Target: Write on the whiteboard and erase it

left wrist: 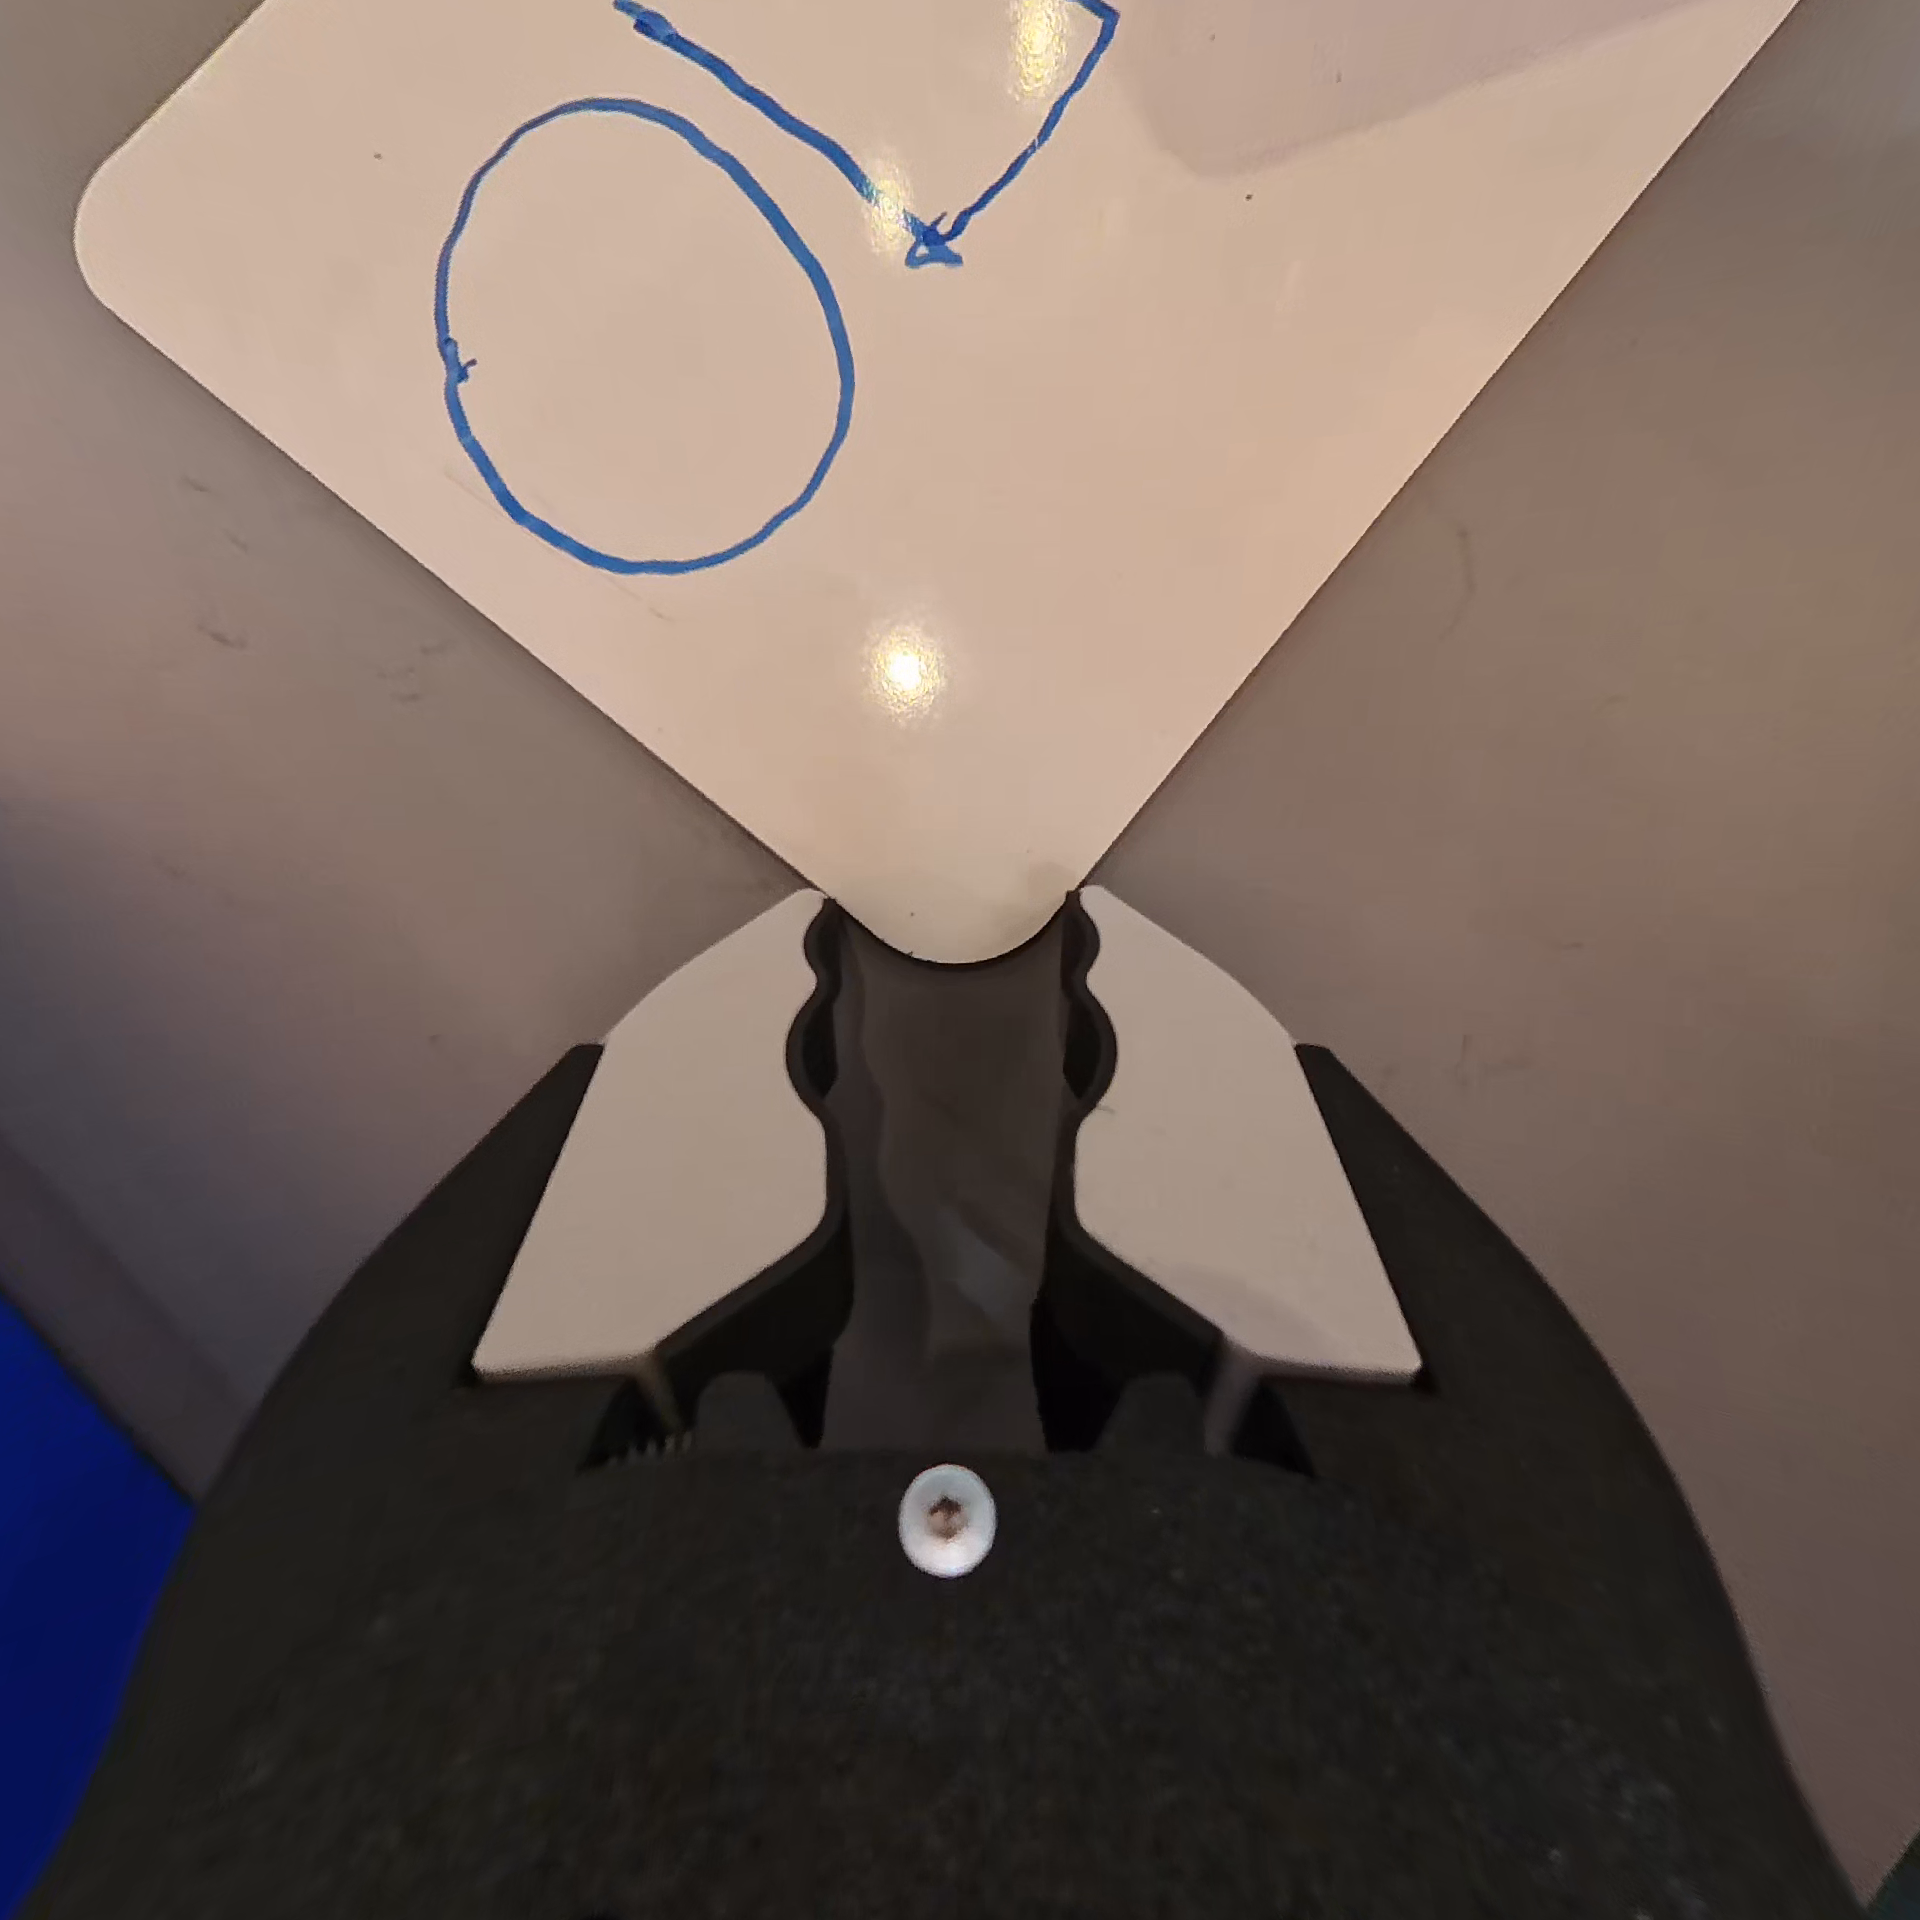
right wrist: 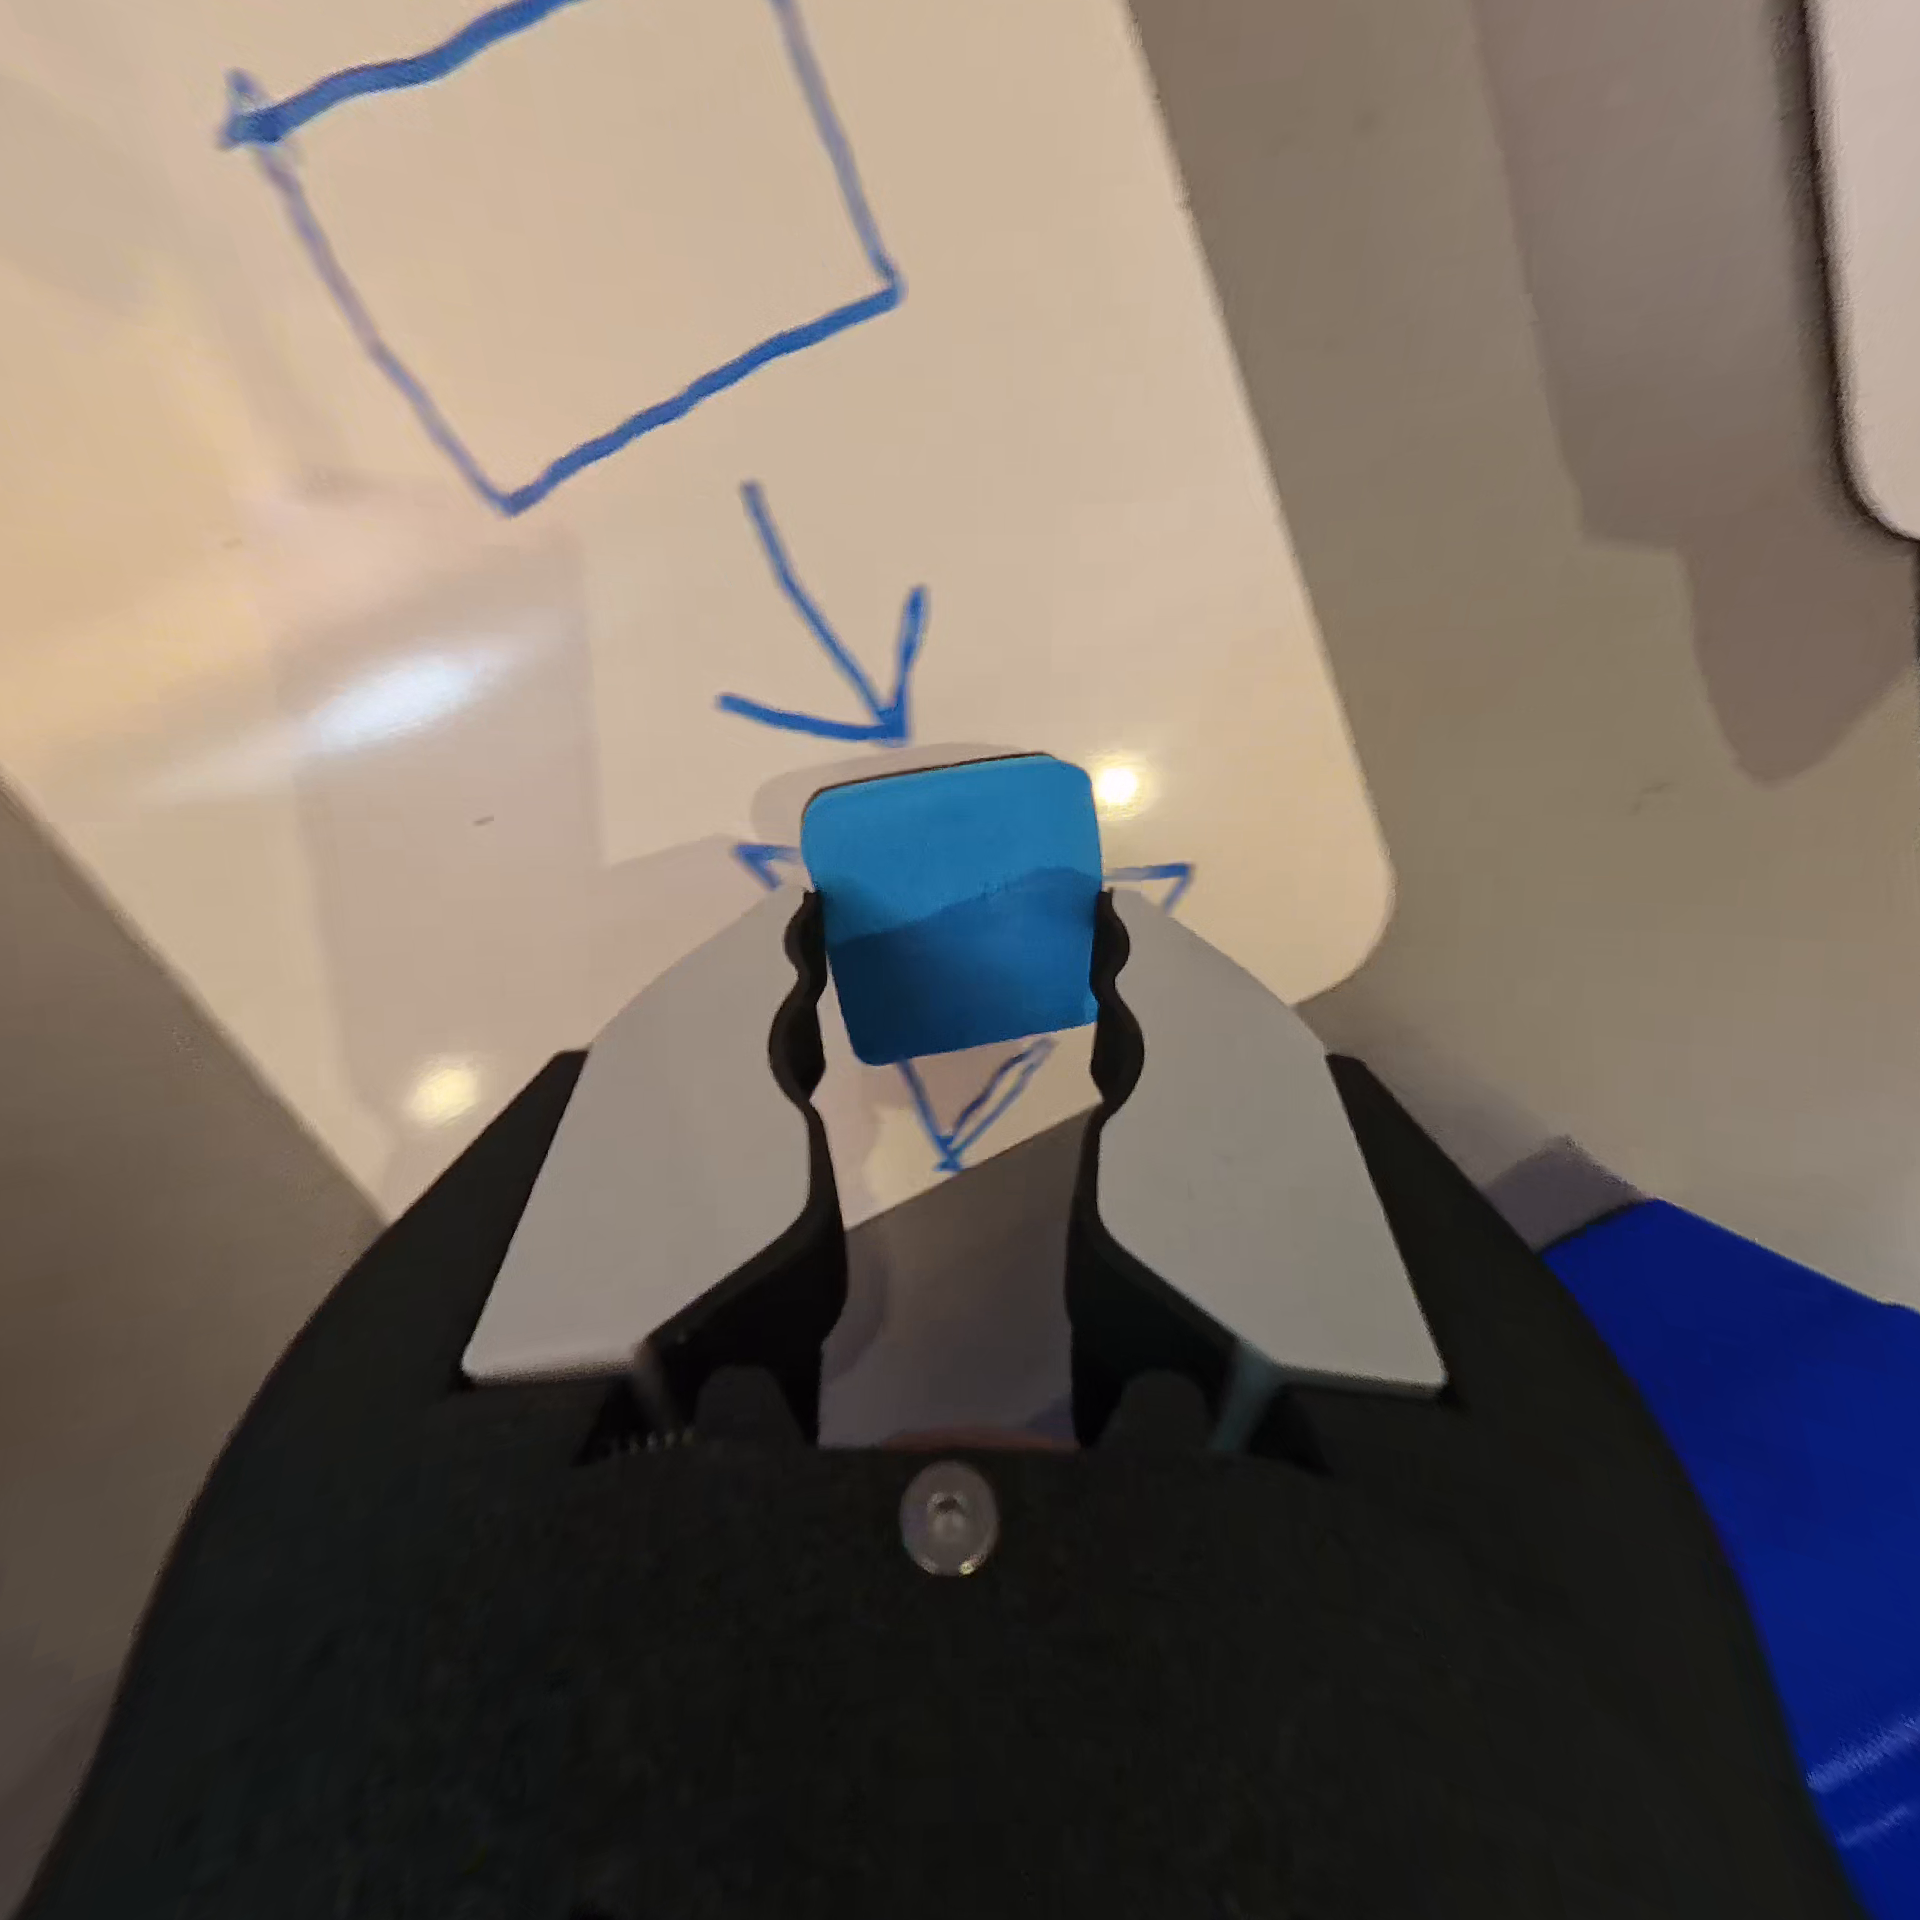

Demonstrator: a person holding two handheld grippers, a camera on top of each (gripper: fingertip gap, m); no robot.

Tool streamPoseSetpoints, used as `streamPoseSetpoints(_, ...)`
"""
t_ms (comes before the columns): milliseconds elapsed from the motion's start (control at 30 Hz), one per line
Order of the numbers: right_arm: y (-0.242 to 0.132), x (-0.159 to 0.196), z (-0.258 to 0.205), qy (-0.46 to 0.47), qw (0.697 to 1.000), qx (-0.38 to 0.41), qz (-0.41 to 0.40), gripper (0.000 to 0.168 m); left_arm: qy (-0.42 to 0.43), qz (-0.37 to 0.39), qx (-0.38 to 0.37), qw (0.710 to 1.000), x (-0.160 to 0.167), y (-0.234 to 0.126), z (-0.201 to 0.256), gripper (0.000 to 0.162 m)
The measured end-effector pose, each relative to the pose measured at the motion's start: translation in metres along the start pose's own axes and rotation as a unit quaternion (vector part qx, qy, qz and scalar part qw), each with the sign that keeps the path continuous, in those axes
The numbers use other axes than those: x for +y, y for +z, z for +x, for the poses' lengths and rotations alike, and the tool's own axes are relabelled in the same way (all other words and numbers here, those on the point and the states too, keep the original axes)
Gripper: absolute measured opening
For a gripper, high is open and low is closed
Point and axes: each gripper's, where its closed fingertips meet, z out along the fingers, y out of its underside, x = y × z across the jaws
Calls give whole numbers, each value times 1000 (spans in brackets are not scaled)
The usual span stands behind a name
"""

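A: Fingers status?
B: My right gripper (right wrist: 951, 914) fingers clench the blue eraser (right wrist: 951, 914), over the triangle (right wrist: 977, 1112), on the whiteboard (right wrist: 623, 675). Arrow (right wrist: 831, 644) just ahead.
A: Left?
B: Left gripper (left wrist: 948, 914) parted, straddling the board's corner on the desk (left wrist: 260, 727).

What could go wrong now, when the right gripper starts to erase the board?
1. The eraser is held only by the fingertips of the right gripper; pressure may twist it out.
2. The left gripper meets the board only at one corner, so the board may turn.
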Motion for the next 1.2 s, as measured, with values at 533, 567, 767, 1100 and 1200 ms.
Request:
streamPoseSetpoints(533,-5,-1,17,15,999,3,-39,49,-5,30,10,999,-23,2,11,37)
streamPoseSetpoints(567,-8,-1,21,17,999,7,-37,49,-4,36,6,999,-27,0,7,36)
streamPoseSetpoints(767,-3,14,24,9,998,18,-63,49,23,24,-4,999,-42,7,-11,37)
streamPoseSetpoints(1100,-13,7,35,24,999,17,-40,49,7,-15,12,1000,-27,18,-13,48)
streamPoseSetpoints(1200,-14,4,42,37,999,16,-33,49,-15,-31,27,999,-24,17,-13,53)
